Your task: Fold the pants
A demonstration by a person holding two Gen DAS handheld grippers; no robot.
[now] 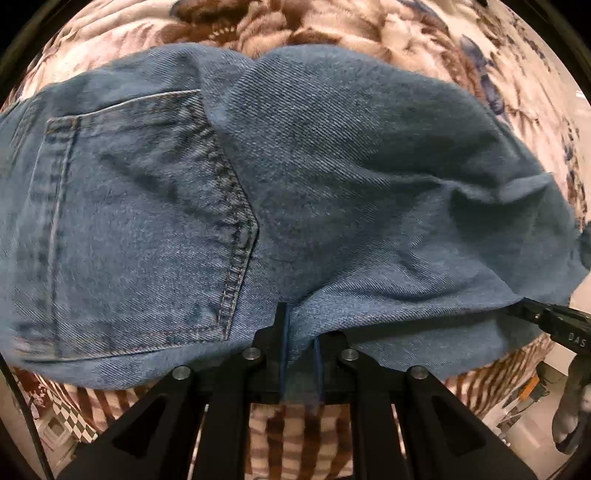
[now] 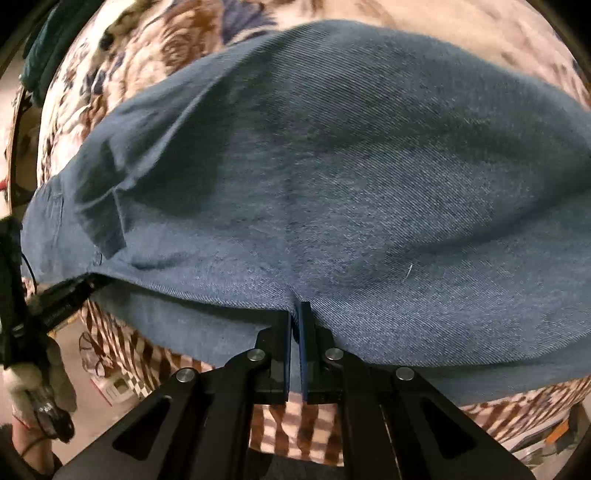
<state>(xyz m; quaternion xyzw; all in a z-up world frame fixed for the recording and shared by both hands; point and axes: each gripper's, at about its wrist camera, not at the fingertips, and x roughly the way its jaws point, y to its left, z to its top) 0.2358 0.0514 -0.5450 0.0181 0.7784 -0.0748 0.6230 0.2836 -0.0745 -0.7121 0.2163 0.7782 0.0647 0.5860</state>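
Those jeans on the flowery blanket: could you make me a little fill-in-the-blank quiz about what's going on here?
1. The jeans are made of blue ____.
2. Both the left gripper and the right gripper are ____ on the near edge of the jeans.
3. The stitched patch in the left wrist view is a back ____.
4. Under the jeans lies a blanket with a ____ pattern.

Missing words: denim; shut; pocket; floral
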